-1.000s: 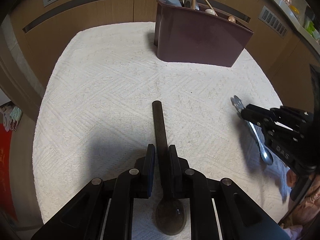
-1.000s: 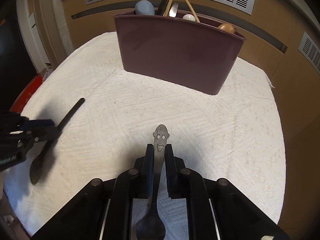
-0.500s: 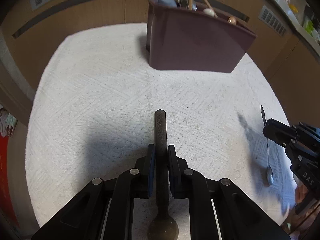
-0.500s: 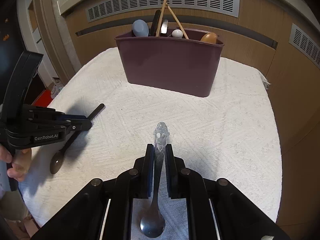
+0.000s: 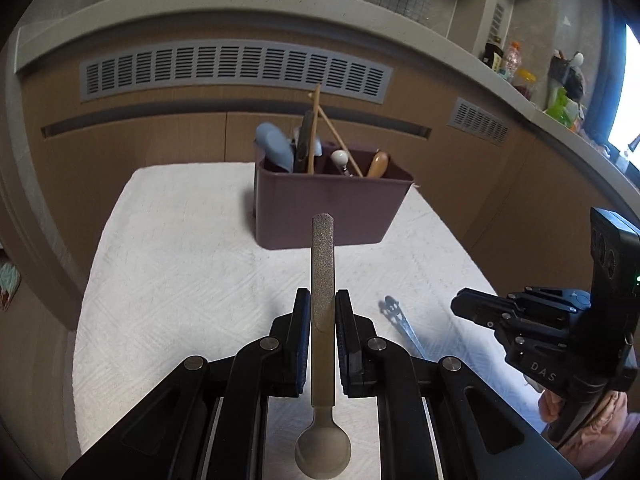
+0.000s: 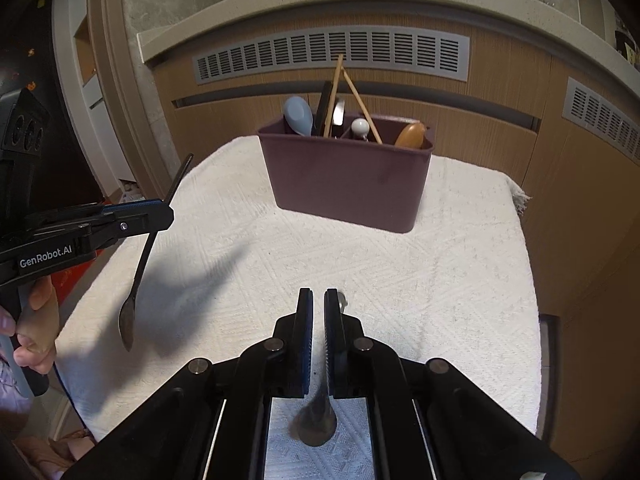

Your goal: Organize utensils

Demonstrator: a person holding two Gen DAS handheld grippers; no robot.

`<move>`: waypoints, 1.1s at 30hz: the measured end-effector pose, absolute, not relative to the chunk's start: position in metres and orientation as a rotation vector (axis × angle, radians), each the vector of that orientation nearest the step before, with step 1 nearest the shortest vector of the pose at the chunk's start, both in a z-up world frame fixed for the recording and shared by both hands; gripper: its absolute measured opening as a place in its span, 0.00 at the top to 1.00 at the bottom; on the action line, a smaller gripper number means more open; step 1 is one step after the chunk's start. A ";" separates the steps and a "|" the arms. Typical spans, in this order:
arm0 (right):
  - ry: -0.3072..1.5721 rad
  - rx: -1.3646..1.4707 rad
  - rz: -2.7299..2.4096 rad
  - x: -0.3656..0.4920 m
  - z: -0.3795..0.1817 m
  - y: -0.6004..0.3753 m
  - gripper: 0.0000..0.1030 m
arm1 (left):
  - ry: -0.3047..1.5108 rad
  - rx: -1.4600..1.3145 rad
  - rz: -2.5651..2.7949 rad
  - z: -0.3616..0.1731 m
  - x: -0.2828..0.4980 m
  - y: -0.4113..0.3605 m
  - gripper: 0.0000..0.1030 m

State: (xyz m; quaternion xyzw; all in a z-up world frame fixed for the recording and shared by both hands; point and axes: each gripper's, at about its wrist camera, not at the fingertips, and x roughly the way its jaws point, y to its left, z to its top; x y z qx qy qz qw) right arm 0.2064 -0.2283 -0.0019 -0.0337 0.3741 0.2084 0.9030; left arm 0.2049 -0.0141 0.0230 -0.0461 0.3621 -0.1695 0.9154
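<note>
Now I hold the dark spoon (image 5: pixel 322 320) in my left tool (image 5: pixel 322 312), whose two fingers are closed on the flat speckled handle. The handle points up toward the maroon caddy (image 5: pixel 328 208), and the bowl hangs low, near the camera. From the right wrist view this spoon (image 6: pixel 148 240) is lifted above the white cloth (image 6: pixel 440 272), to the left of the caddy (image 6: pixel 344 184) and well apart from it, tilted with the bowl down.

The metal spoon (image 6: pixel 320 416) lies on the cloth in front of the caddy, under my right tool (image 6: pixel 316 316). Its bowl shows below the fingers and the end of its handle peeks out beside the right finger. The fingers of this tool stand close together with only a narrow gap, and I see nothing pinched between them. In the left wrist view the face-shaped handle end of this spoon (image 5: pixel 394 312) rests on the cloth (image 5: pixel 180 260), just beside the tip of the right tool (image 5: pixel 460 306).

The caddy stands at the far side of the worktop, on the cloth. Inside it I see a pale blue spoon (image 6: pixel 298 114), wooden chopsticks (image 6: pixel 334 96), a white knob (image 6: pixel 360 125) and an orange-brown wooden handle (image 6: pixel 410 135). Behind the caddy is a wooden wall with a grey vent grille (image 6: pixel 332 54).
</note>
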 end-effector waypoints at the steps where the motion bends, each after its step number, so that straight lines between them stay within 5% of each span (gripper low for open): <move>1: 0.771 -0.075 0.431 0.206 -0.001 -0.228 0.96 | 0.748 -0.093 -0.347 0.024 0.205 -0.015 0.88; 5: 0.808 -0.095 0.401 0.212 -0.009 -0.231 0.95 | 0.770 -0.104 -0.301 0.020 0.207 -0.009 0.88; 12: 0.936 -0.108 0.446 0.183 -0.044 -0.248 0.68 | 0.780 -0.166 -0.241 0.007 0.207 0.010 0.88; 23: 0.978 -0.120 0.342 0.162 -0.076 -0.225 0.68 | 0.847 -0.203 -0.193 -0.008 0.215 0.016 0.87; 24: 0.972 -0.134 0.333 0.162 -0.076 -0.224 0.75 | 0.866 -0.213 -0.177 -0.011 0.216 0.020 0.87; 33: 0.729 -0.157 0.261 0.174 -0.014 -0.239 0.75 | 0.994 -0.187 -0.183 -0.043 0.201 0.013 0.84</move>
